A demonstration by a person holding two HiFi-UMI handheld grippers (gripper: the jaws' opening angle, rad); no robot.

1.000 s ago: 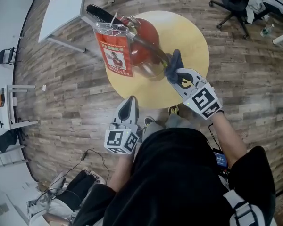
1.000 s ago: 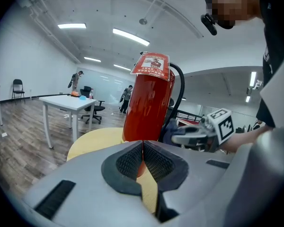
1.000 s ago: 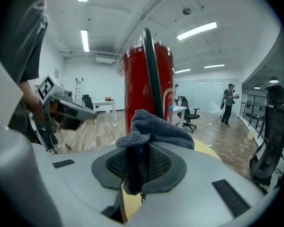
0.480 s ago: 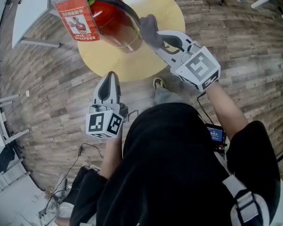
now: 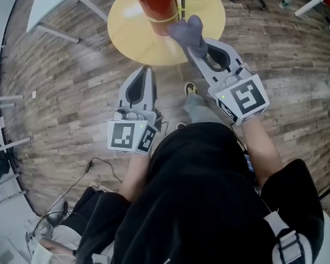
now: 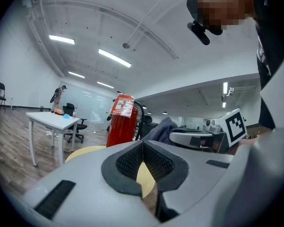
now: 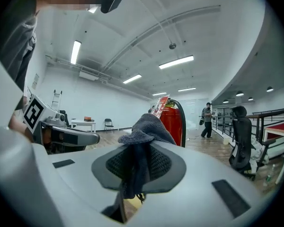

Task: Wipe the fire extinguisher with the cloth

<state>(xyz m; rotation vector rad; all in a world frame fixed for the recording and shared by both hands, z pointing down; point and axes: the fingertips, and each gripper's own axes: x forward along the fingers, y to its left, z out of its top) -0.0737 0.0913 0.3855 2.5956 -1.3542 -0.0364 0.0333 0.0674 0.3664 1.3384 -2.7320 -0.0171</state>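
- Grey cloth [image 5: 190,33] pinched in R gripper [image 5: 198,52], bunched past its tips, right by red fire extinguisher [image 5: 157,4] on table [image 5: 126,34].
- L gripper [image 5: 145,70]: jaws pressed together, empty, short of table edge.

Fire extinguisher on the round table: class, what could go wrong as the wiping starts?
1. The fire extinguisher stands free on the small table; the left gripper, shut and empty, is not steadying it, so a push could tip it.
2. The right gripper pinches only a bunched part of the cloth, which might slip out.
3. The cloth could snag on the black hose.
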